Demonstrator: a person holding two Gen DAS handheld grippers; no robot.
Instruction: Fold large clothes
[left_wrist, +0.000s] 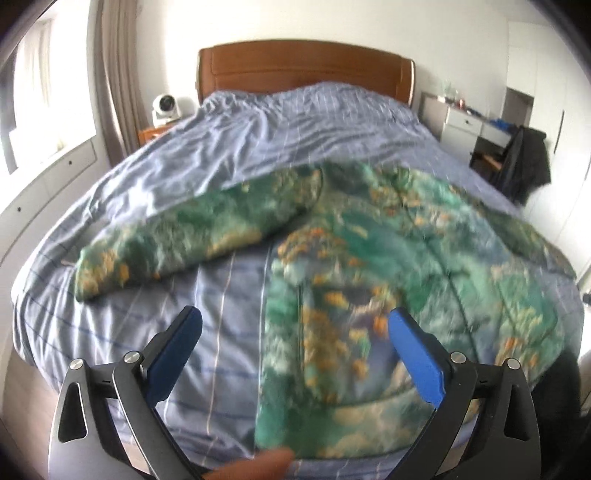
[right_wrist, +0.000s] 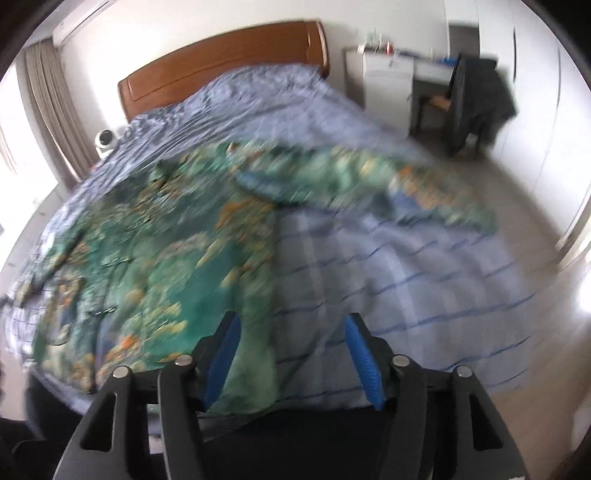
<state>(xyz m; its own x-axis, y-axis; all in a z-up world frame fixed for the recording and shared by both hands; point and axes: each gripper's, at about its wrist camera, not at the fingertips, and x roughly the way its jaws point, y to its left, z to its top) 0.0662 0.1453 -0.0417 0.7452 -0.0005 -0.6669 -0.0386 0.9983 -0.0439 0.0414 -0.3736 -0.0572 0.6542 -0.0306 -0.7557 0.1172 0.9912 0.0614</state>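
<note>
jacket: a green garment with orange and pale blotches, lying flat on the blue striped bedspread, near the foot of the bed.
jacket's long axis: hem toward me, collar toward the wooden headboard; the sleeves reach out to either side.
only in my left view: the left sleeve, stretched out sideways with its cuff resting on the bedspread, and a central seam or zip running up the front.
only in my right view: the right sleeve, stretched toward the bed's right edge; this view is badly blurred.
my left gripper: fingers spread wide, holding nothing, hovering over the jacket's left hem edge.
my right gripper: fingers apart, moderately wide, with the jacket's lower right edge showing between them; i cannot tell whether they touch the cloth.
around the bed: a small white fan and curtains on the left, a desk with a dark garment over a chair on the right.
</note>
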